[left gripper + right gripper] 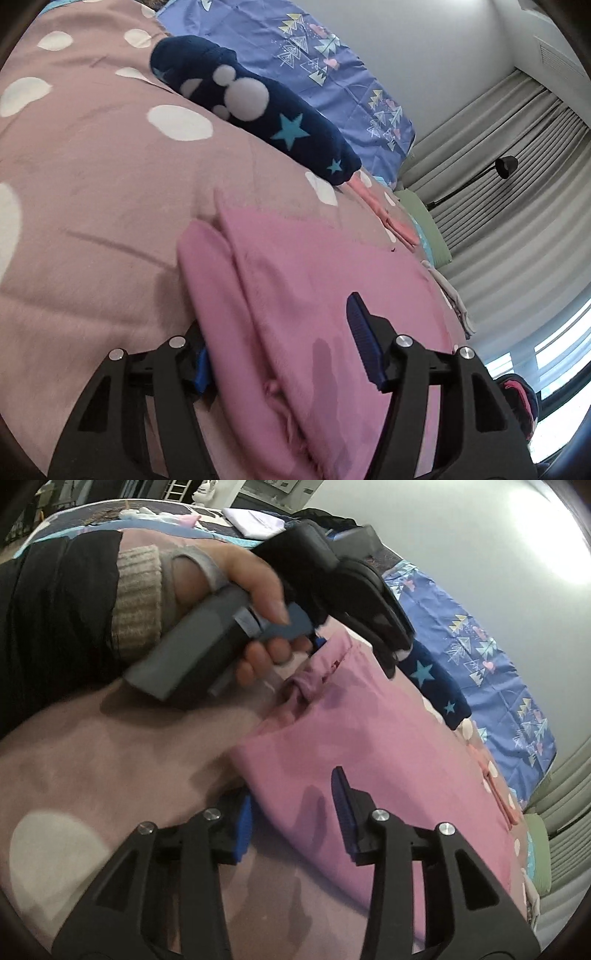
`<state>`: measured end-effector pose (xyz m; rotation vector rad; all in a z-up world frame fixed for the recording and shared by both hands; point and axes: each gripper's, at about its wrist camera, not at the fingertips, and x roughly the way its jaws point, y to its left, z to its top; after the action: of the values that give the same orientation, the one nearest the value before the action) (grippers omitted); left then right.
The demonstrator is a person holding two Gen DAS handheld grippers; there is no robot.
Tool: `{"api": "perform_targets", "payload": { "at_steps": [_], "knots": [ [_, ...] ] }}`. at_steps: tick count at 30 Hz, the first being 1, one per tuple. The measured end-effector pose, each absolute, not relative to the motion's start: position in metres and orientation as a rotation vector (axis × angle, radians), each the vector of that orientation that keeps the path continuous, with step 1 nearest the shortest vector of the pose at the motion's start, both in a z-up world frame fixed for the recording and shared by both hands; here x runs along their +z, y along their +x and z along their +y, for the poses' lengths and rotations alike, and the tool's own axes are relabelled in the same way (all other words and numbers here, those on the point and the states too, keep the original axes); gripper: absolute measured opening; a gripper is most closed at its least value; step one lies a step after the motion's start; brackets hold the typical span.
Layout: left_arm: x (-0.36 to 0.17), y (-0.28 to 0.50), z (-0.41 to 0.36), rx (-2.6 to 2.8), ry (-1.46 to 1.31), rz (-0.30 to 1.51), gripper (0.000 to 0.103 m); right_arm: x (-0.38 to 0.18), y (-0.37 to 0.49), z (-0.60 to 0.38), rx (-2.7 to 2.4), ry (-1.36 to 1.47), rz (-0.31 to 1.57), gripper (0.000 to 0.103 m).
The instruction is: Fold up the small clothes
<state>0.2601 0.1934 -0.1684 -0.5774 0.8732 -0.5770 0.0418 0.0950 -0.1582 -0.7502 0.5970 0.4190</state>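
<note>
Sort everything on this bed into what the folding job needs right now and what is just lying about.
In use:
- flat pink cloth garment
- left hand-held gripper, open, straddling the garment's edge
- right hand-held gripper, open, straddling another edge

Lying about:
- navy fleece piece with stars and paw prints
- blue sheet with triangle print
- dotted mauve bedspread

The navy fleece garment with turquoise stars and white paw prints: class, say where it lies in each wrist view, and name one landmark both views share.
Left wrist view: the navy fleece garment lies upper centre, on the polka-dot bedspread, beyond the pink cloth.
Right wrist view: it shows at right of centre, partly hidden behind the other gripper.
Shared landmark: the blue sheet with triangle-tree prints directly behind it.
</note>
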Motion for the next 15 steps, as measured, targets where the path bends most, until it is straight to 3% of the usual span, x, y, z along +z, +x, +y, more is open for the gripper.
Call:
{"api": "perform_targets", "payload": {
  "at_steps": [1,2,3,6,15],
  "knots": [
    [-0.169,0.264,0.193,-0.581,-0.584,0.871,0.062,-0.159,0.045,0.099,0.407,-0.753,0.593,0.038],
    [-0.170,0.266,0.192,-0.583,-0.590,0.868,0.062,-0.160,0.048,0.102,0.403,-0.754,0.595,0.030],
    [-0.170,0.266,0.192,-0.583,-0.591,0.867,0.056,-0.161,0.050,0.105,0.407,-0.753,0.600,0.010],
    [-0.178,0.268,0.196,-0.574,-0.639,0.907,0.010,-0.156,0.054,0.105,0.401,-0.707,0.600,0.004],
    [-0.131,0.265,0.177,-0.569,-0.618,0.860,0.010,-0.096,0.045,0.048,0.392,-0.396,0.519,0.004]
  ]
}}
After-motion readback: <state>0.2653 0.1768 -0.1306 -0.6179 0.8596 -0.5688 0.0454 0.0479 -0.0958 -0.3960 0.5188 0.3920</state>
